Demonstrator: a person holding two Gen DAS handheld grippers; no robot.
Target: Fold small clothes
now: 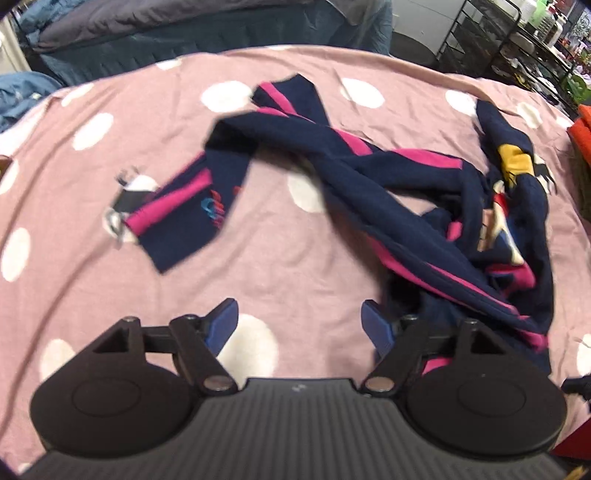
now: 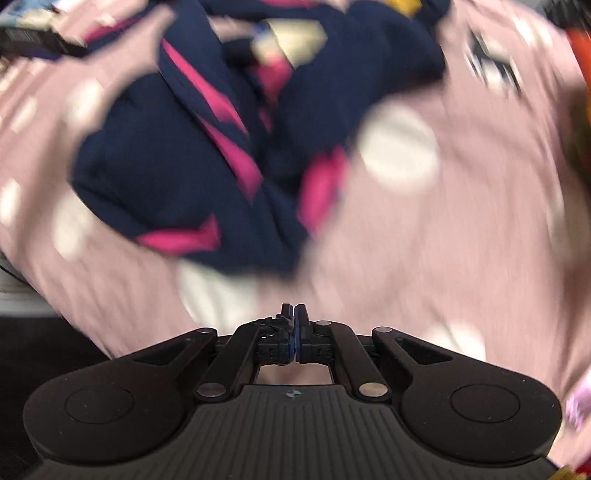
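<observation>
A small navy garment with pink stripes (image 1: 388, 177) lies crumpled on the pink polka-dot cloth (image 1: 277, 251), its legs stretched to the left and its bunched body with a colourful print at the right. My left gripper (image 1: 299, 325) is open and empty, just in front of the garment's near edge, with its right finger (image 1: 376, 325) close to the fabric. In the blurred right wrist view the same garment (image 2: 184, 158) lies ahead and to the left. My right gripper (image 2: 294, 317) is shut with nothing between its pads, above the cloth (image 2: 443, 240).
A dark blue quilted cover (image 1: 166, 33) lies behind the cloth. A metal shelf rack with bottles (image 1: 517, 40) stands at the back right. An orange object (image 1: 581, 129) sits at the right edge. A small black-and-white tag (image 1: 125, 199) lies at the garment's left end.
</observation>
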